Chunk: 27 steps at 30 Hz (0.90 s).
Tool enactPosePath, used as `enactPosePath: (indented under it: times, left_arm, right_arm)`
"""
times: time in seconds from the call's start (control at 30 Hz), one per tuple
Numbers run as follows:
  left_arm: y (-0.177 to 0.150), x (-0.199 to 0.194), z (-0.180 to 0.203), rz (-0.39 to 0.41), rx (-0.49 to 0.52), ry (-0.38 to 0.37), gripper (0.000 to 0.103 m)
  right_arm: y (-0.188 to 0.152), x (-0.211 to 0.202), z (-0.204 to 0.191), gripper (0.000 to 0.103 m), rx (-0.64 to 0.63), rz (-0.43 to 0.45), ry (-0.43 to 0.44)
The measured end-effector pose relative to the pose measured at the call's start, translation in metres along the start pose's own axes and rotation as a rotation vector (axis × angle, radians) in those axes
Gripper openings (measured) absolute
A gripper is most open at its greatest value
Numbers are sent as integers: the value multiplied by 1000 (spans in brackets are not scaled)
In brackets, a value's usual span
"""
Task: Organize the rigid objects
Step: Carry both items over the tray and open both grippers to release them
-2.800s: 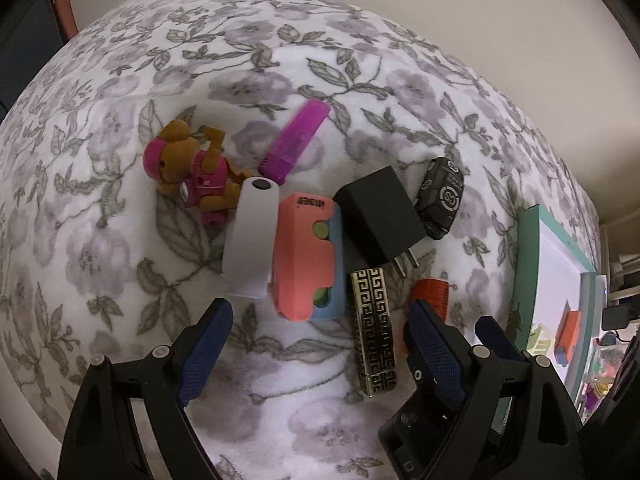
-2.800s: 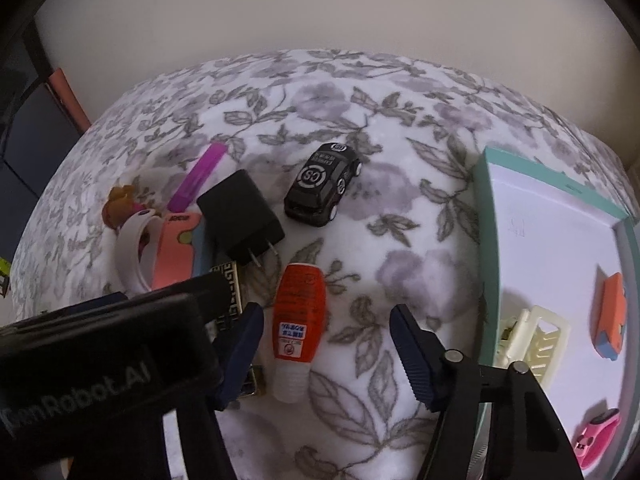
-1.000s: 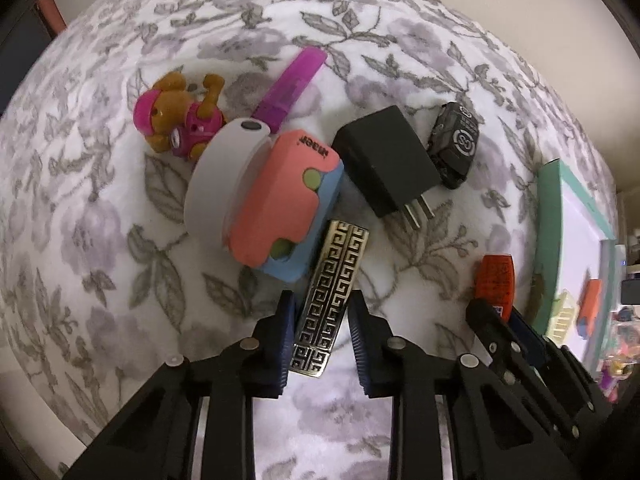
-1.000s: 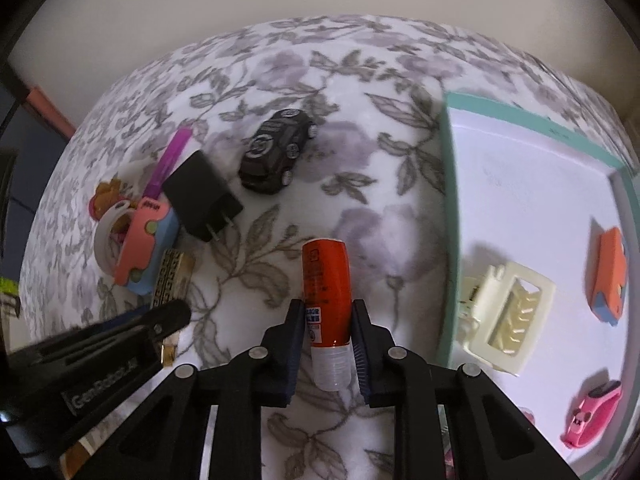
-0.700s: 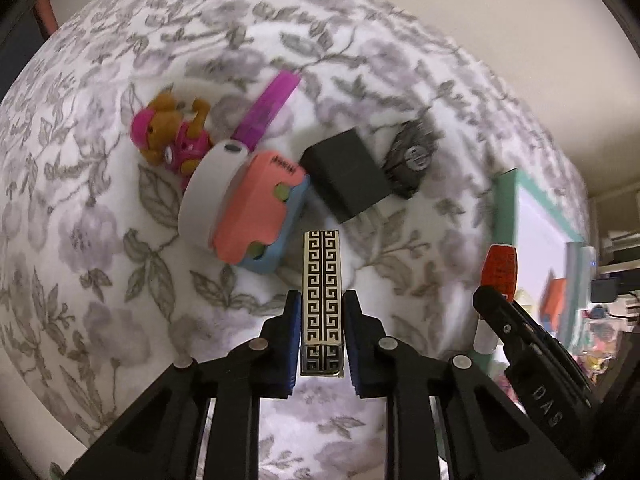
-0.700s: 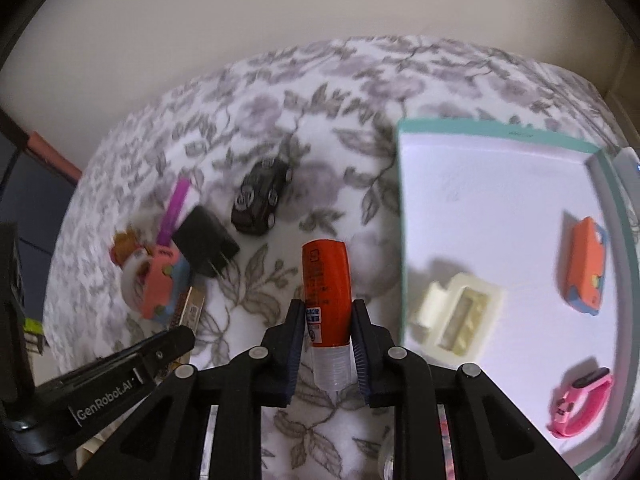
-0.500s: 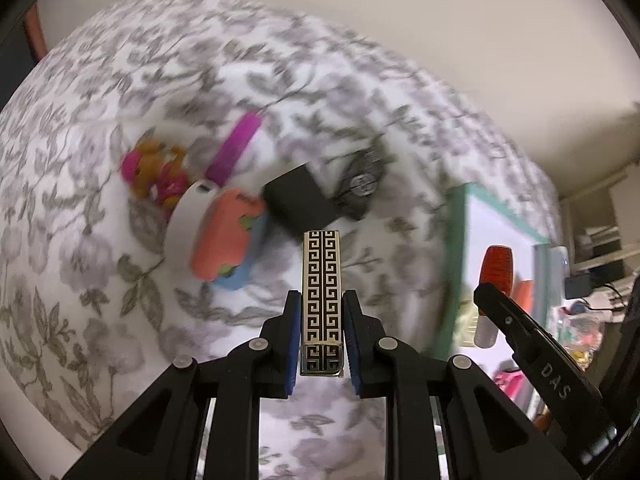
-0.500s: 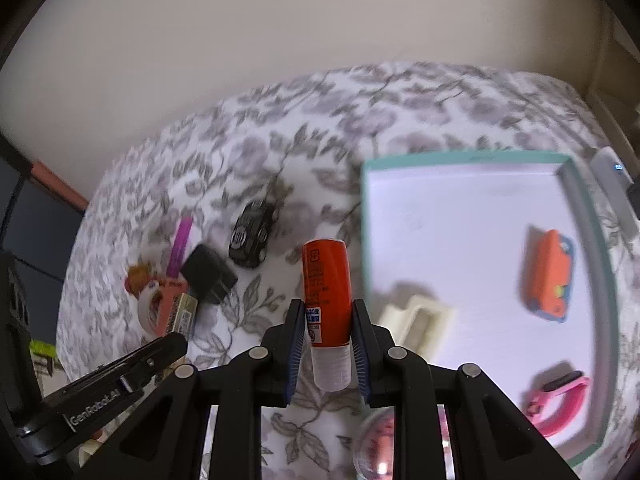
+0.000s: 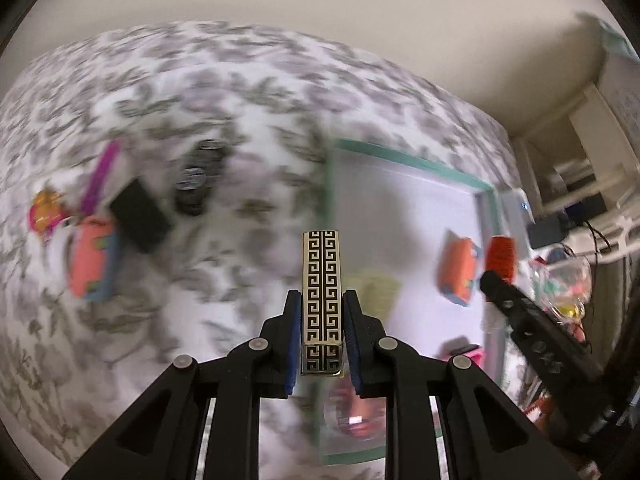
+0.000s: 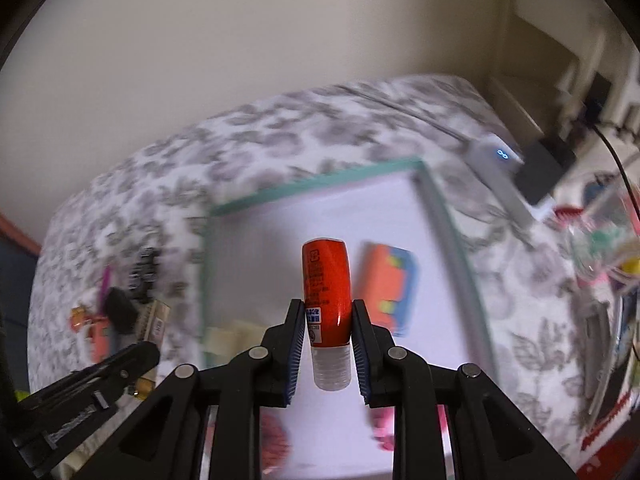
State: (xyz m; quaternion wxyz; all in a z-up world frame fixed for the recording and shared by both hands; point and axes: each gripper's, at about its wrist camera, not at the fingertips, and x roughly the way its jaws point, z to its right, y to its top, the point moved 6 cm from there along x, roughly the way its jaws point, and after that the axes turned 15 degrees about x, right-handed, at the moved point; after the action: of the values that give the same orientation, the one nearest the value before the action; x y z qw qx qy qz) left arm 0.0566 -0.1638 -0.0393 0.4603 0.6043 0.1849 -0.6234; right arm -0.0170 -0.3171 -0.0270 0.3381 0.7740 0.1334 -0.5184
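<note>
Covering surface: floral cloth (image 9: 248, 92); beige wall (image 10: 240, 40) behind.

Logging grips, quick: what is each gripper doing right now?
Left gripper: shut on the gold patterned bar.
Right gripper: shut on the orange bottle.

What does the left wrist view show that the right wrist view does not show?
Only the left wrist view shows the face of the gold patterned bar, clamped in the left hand-held gripper. Only the right wrist view shows the white cap end of the orange bottle, clamped in the right hand-held gripper. Both show the teal-rimmed tray with the orange and blue block, blurred.
</note>
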Motion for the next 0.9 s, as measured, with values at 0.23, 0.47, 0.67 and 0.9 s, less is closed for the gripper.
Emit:
enactPosePath:
  times: [0.23,0.47,0.67,0.9]
  left_arm:
    - [-1,33,43,-44,98,-26,21]
    - [-5,40,51,-52,141,1,21]
    - [-6,40,51,-54,141,2,21]
    - [2,28,51,-25,135,-24,37]
  right_arm:
    - [5,20,52,24,77,-36,-109]
    - [-3,30,62,24,77,-78,-148]
    - [-6,34,56,25,49,-80,-158]
    - [-1,25,53,32,51,-49,-163]
